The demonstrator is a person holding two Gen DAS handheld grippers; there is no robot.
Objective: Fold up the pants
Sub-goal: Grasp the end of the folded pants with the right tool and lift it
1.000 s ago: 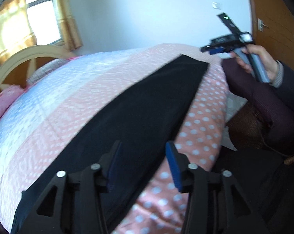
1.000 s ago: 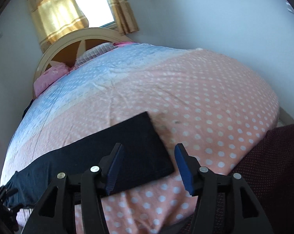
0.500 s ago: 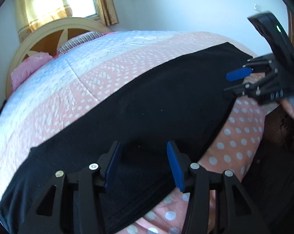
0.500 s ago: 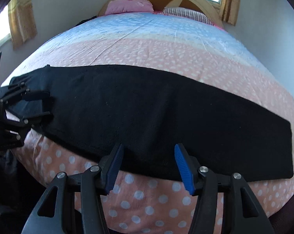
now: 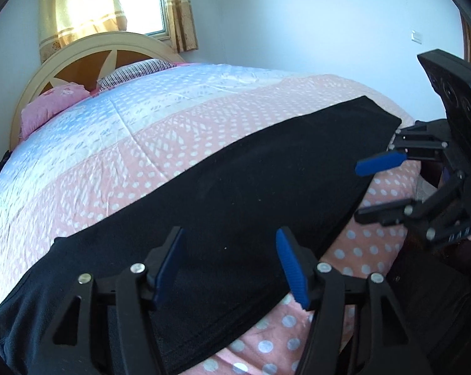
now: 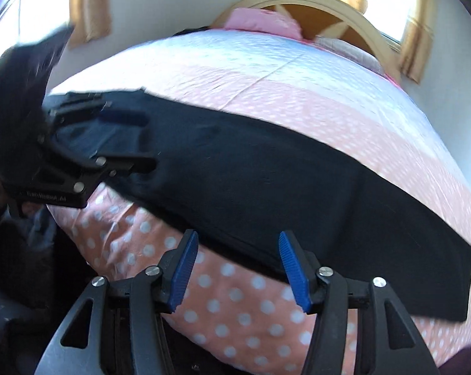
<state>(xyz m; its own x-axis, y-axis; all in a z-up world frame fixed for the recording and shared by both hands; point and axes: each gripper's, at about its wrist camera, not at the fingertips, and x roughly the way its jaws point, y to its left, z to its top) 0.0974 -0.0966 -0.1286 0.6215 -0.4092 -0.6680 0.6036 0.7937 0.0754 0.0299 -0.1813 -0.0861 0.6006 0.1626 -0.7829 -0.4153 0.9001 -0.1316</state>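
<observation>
Black pants (image 5: 235,206) lie flat as one long strip across the pink dotted quilt, near the bed's front edge; they also show in the right wrist view (image 6: 266,181). My left gripper (image 5: 229,262) is open and empty, just above the pants' wide end. My right gripper (image 6: 238,265) is open and empty, over the quilt at the pants' near edge. Each gripper appears in the other's view: the right one (image 5: 373,187) by the narrow hem end, the left one (image 6: 135,137) over the waist end.
The bed's quilt (image 5: 141,131) is pink with white dots at the front and light blue further back. A round headboard (image 5: 88,50) and pink pillow (image 5: 54,106) stand at the far end. A curtained window (image 5: 110,0) and white wall lie behind.
Both grippers have swung to face along the bed toward each other and come closer over the pants. The pants lie unmoved. Both stay open.
</observation>
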